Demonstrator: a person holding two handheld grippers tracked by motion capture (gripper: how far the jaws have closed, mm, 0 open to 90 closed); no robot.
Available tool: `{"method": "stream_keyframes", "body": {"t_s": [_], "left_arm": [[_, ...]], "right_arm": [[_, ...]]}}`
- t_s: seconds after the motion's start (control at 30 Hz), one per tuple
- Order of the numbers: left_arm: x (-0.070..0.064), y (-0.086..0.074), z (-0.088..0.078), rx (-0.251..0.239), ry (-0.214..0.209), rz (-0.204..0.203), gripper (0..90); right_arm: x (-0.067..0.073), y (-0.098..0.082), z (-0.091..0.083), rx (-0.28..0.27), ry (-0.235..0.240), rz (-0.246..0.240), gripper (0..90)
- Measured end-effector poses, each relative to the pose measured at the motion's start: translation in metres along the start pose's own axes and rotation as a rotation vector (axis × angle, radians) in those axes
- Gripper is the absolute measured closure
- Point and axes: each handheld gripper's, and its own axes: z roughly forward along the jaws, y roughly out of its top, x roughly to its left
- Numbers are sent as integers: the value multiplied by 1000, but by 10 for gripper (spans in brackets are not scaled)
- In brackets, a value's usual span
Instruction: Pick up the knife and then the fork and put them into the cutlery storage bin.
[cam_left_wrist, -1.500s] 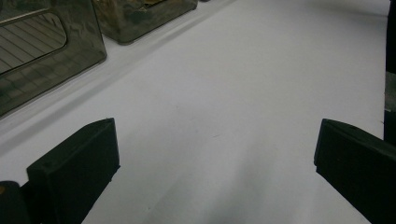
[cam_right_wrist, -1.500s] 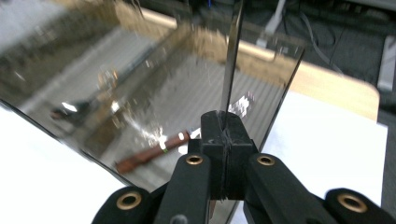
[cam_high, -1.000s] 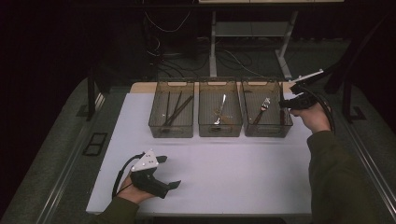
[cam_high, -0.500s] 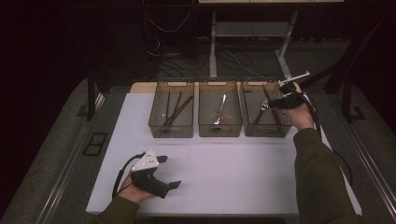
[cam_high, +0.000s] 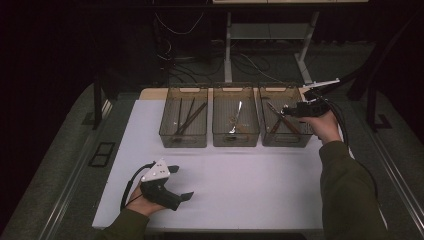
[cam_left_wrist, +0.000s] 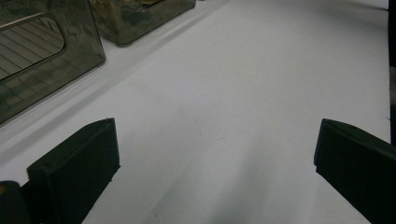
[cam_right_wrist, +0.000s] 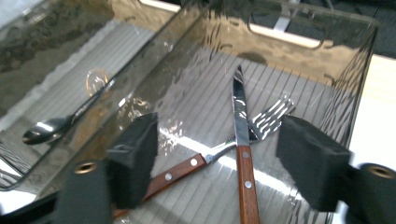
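Since a second ago the right tool (cam_right_wrist: 217, 161) has swung over the right bin (cam_high: 285, 140), its empty jaws just opening wide above the knife (cam_right_wrist: 243, 154), now crossed over the fork (cam_right_wrist: 219, 149). Retreat upward, clear of the rim. Left tool (cam_high: 167, 187) rests wide on the white bench (cam_high: 250, 185); dark room behind.
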Motion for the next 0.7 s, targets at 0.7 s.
{"method": "stream_keyframes", "body": {"t_s": [0.7], "left_arm": [[-1, 2, 3, 3, -16, -1, 0]], "right_arm": [[31, -49, -38, -172, 60, -40, 122]]}}
